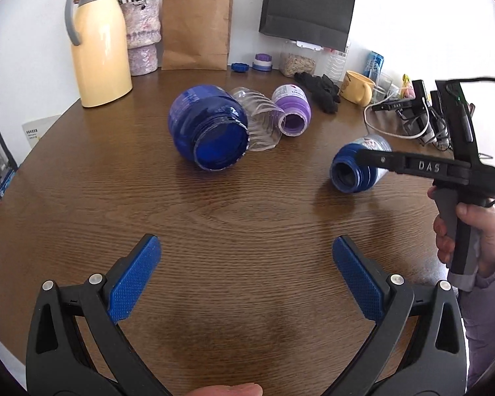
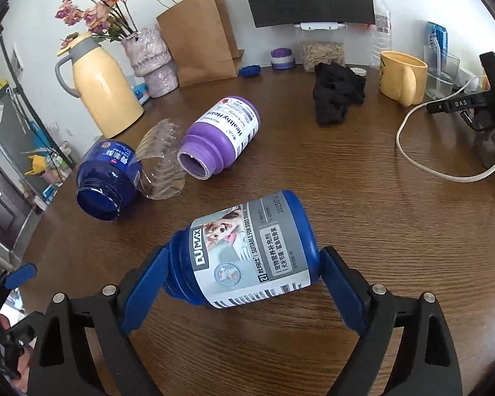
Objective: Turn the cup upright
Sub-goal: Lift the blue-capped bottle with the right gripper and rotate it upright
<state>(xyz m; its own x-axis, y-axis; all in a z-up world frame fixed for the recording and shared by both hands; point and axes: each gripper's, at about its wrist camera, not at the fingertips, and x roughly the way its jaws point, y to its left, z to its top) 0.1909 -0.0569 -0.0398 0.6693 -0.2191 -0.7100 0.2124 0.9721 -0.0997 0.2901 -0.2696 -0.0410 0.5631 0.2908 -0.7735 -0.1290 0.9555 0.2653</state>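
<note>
A clear ribbed plastic cup (image 1: 262, 122) lies on its side on the brown table, between a big dark blue jar (image 1: 208, 128) and a purple bottle (image 1: 292, 110); it also shows in the right wrist view (image 2: 161, 168). My left gripper (image 1: 246, 264) is open and empty, well short of the cup. My right gripper (image 2: 241, 274) is wide open around a lying blue labelled bottle (image 2: 247, 254), its pads beside the bottle's ends; contact is unclear. The blue bottle (image 1: 356, 168) lies right of the cup.
At the back stand a yellow thermos (image 1: 99, 43), a pink vase (image 1: 142, 36), a paper bag (image 1: 196, 29), a yellow mug (image 2: 401, 76) and a black cloth (image 2: 336, 95). A white cable (image 2: 445, 171) and black devices lie at right.
</note>
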